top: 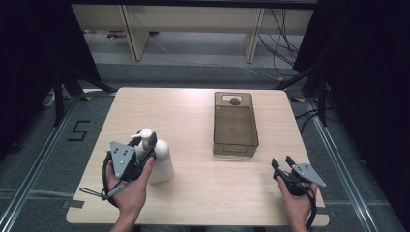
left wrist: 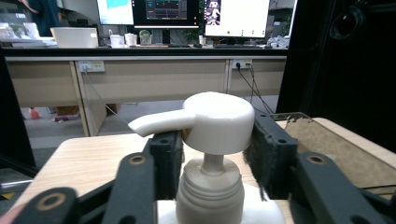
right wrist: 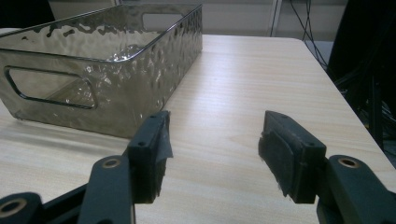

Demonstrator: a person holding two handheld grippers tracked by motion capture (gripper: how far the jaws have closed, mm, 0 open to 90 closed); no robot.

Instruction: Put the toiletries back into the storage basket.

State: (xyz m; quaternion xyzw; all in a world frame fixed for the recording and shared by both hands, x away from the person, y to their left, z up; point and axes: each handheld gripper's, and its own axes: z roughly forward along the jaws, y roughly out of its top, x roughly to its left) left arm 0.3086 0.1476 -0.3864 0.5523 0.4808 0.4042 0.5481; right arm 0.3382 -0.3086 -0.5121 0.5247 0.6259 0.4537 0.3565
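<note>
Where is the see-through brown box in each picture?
High view: the brown box sits right of centre on the table, long side running away from the person.
Left gripper view: its corner peeks in at the right, behind the pump bottle.
Right gripper view: it is at upper left, beyond the right claw, handle slot facing the camera.
Shared landmark: the pale wooden table under it.
</note>
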